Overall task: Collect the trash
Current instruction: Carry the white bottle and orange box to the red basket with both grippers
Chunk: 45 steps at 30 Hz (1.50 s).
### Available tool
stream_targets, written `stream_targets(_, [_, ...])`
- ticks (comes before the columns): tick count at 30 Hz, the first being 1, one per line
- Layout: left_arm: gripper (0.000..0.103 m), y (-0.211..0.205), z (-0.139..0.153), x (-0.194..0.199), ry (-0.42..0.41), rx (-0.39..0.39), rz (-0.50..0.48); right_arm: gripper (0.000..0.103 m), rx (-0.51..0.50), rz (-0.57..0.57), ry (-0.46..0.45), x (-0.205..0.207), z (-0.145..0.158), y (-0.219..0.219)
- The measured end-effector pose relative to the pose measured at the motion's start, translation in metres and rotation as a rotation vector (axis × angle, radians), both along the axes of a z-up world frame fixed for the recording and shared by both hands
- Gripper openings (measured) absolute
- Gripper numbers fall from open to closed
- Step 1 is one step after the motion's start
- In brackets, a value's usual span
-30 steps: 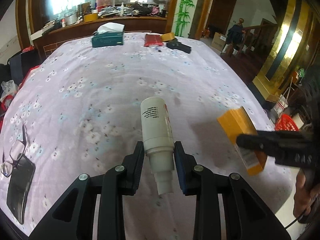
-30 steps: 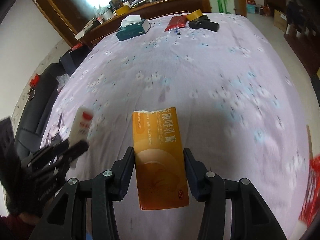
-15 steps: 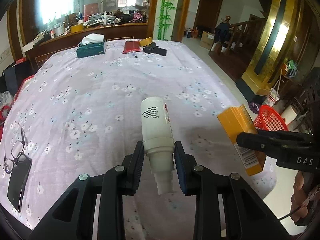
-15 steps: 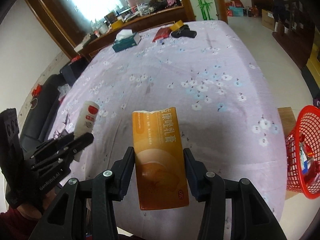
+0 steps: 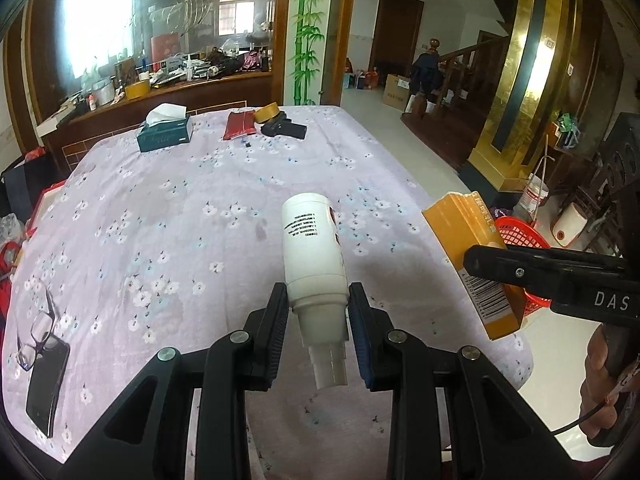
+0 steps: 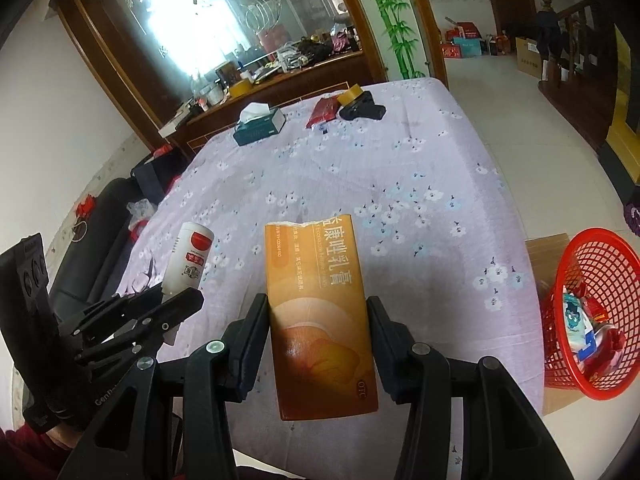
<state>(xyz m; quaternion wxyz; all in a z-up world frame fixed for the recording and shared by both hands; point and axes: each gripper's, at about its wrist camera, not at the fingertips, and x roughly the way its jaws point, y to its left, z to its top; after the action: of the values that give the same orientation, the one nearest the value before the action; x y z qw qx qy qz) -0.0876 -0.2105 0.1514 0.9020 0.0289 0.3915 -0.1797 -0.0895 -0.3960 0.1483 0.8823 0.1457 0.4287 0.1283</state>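
Observation:
My left gripper (image 5: 318, 308) is shut on a white plastic bottle (image 5: 312, 254), gripped near its neck, base pointing away, held above the flowered tablecloth (image 5: 180, 216). My right gripper (image 6: 318, 332) is shut on an orange cardboard box (image 6: 320, 300) with a torn top edge. Each gripper shows in the other's view: the orange box (image 5: 472, 268) at the right, the white bottle (image 6: 190, 258) at the left. A red mesh basket (image 6: 588, 316) with some wrappers inside stands on the floor off the table's right corner.
At the table's far end lie a green tissue box (image 5: 164, 132), a red packet (image 5: 239, 126), a tape roll (image 5: 267, 113) and a black object (image 5: 285, 129). Glasses on a black phone (image 5: 42, 364) lie at the near left. A cluttered wooden sideboard (image 5: 180, 84) stands behind.
Both grippers have lifted and drawn back from the table with their objects still held. More of the room shows now, and the red basket has come into the right wrist view.

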Motion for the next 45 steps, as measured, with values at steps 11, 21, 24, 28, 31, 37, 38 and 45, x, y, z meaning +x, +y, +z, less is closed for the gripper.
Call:
stream_targets(11, [0.029, -0.015, 0.011, 0.002, -0.032, -0.012, -0.031, 0.052, -0.008, -0.021, -0.04, -0.005, 0.018, -0.01])
stream_targets(21, [0.029, -0.032, 0.015, 0.004, -0.042, -0.014, -0.07, 0.052, -0.004, -0.052, -0.056, -0.014, 0.025, -0.025])
stream_targets(24, [0.029, -0.037, 0.016, 0.005, -0.042, -0.013, -0.085, 0.052, -0.001, -0.069, -0.058, -0.018, 0.028, -0.033])
stream_targets(28, [0.029, -0.048, 0.016, 0.006, -0.033, -0.024, -0.109, 0.052, 0.005, -0.1, -0.061, -0.023, 0.031, -0.045])
stream_targets(31, [0.029, -0.057, 0.015, 0.006, -0.03, -0.02, -0.127, 0.052, 0.009, -0.125, -0.059, -0.028, 0.031, -0.056])
stream_targets(37, [0.029, -0.081, 0.013, 0.005, -0.021, -0.017, -0.174, 0.052, 0.02, -0.183, -0.044, -0.039, 0.028, -0.082])
stream_targets(38, [0.029, -0.085, 0.012, 0.005, -0.02, -0.015, -0.182, 0.052, 0.021, -0.194, -0.042, -0.04, 0.028, -0.086])
stream_targets(45, [0.029, -0.122, 0.012, 0.002, -0.011, -0.013, -0.253, 0.052, 0.039, -0.29, -0.029, -0.057, 0.025, -0.126])
